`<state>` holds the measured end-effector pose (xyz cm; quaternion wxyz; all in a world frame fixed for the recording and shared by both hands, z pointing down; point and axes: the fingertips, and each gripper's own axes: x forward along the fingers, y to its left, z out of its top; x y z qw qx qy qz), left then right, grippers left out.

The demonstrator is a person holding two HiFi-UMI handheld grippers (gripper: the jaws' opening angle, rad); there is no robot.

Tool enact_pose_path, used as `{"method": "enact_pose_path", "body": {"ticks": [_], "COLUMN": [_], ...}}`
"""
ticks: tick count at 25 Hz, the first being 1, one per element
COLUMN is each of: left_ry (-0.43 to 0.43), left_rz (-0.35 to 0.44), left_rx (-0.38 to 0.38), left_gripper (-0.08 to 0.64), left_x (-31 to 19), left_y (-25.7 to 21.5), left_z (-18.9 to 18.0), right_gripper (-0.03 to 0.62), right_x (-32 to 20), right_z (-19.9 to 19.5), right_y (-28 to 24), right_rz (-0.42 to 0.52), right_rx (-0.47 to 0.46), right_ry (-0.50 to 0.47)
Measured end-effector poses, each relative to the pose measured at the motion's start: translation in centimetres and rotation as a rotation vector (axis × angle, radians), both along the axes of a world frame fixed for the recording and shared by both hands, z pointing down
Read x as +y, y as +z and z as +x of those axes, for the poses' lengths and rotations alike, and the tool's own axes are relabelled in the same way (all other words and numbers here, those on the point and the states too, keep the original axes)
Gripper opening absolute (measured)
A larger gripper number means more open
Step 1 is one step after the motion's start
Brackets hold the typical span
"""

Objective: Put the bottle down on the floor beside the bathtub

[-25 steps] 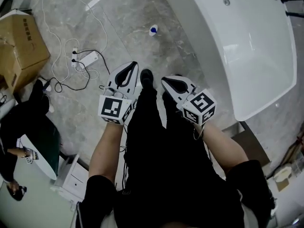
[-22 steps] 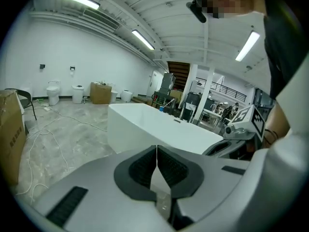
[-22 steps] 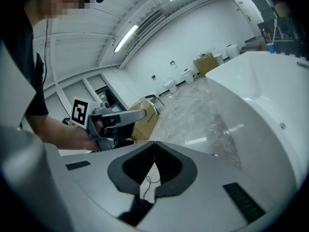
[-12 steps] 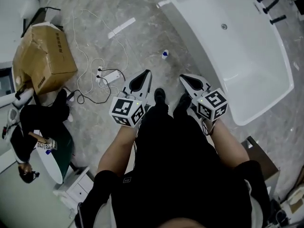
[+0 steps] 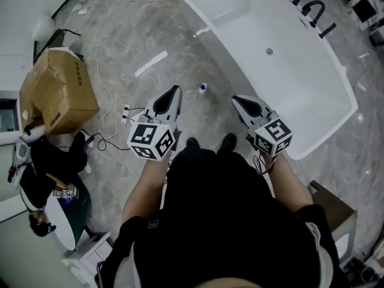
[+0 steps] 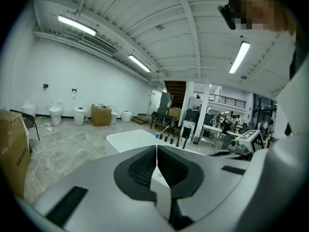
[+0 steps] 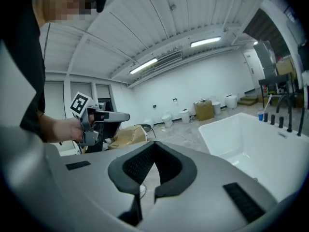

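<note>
- A cardboard box (image 5: pixel 57 92) is sitting on the grey marbled floor (image 5: pixel 120 35) at the far left, with a white power strip (image 5: pixel 127 108) and its loose cables lying just to its right.
- The left gripper (image 5: pixel 175 89) is hovering above the floor. Its own view is showing its jaws pressed together, with nothing between them.
- The bottle (image 5: pixel 203 88) is standing on the floor, free of both tools and touching neither. From above it is looking small, with a white body and a blue top. It is sitting near the bathtub's outer wall, with a little bare floor between them.
- The right gripper (image 5: pixel 235 99) is hanging over the edge of the tub. Its jaw tips are meeting, and it is holding nothing.
- The white bathtub (image 5: pixel 336 95) is filling the right side, with black taps (image 5: pixel 312 9) standing along its far rim.
</note>
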<state>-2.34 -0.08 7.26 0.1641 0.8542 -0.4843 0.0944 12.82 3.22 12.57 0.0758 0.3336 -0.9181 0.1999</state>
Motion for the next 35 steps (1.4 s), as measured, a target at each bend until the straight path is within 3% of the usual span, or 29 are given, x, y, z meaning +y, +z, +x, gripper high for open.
{"method": "enact_pose_path", "body": {"ticks": [4,7,9,12,17,22,26,35], "left_ry": [0.025,0.070,0.107,0.143,0.183,0.174,0.155,0.126], "left_rz": [0.047,0.094,0.129,0.140,0.132,0.135,0.149,0.159], "left_rx": [-0.007,-0.091,-0.127,-0.123,-0.059,-0.030,-0.016,-0.005], "left_gripper": [0.018,0.018,0.018,0.018,0.019,0.019,0.018,0.020], "left_x": [1.5,3.2,4.4,6.3,7.9,8.8,9.2,9.3], "left_y": [-1.7,-2.3,-3.3,-4.4,-5.8,-7.1,-8.2,-9.3], "left_z": [-2.4,-4.6,-6.4,-9.3,-12.4,-13.1,-12.8,-10.8], "right_gripper": [0.028,0.028,0.028,0.028,0.028,0.028,0.028,0.028], "right_x": [0.6,1.7,2.4,4.0,6.3,8.6,8.8,9.2], "right_z": [0.7,0.2,-0.7,-2.8,-6.5,-7.8,-7.8,-5.5], "right_y": [-2.2,-4.1,-5.6,-7.3,-10.2,-13.0,-15.1,-15.5], "right_rz": [0.067,0.111,0.119,0.113,0.158,0.172,0.203,0.255], "right_rx": [0.039,0.050,0.023,-0.035,-0.105,-0.151,-0.192,-0.150], "right_ry": [0.103,0.173,0.226,0.273,0.264,0.239,0.217,0.234]}}
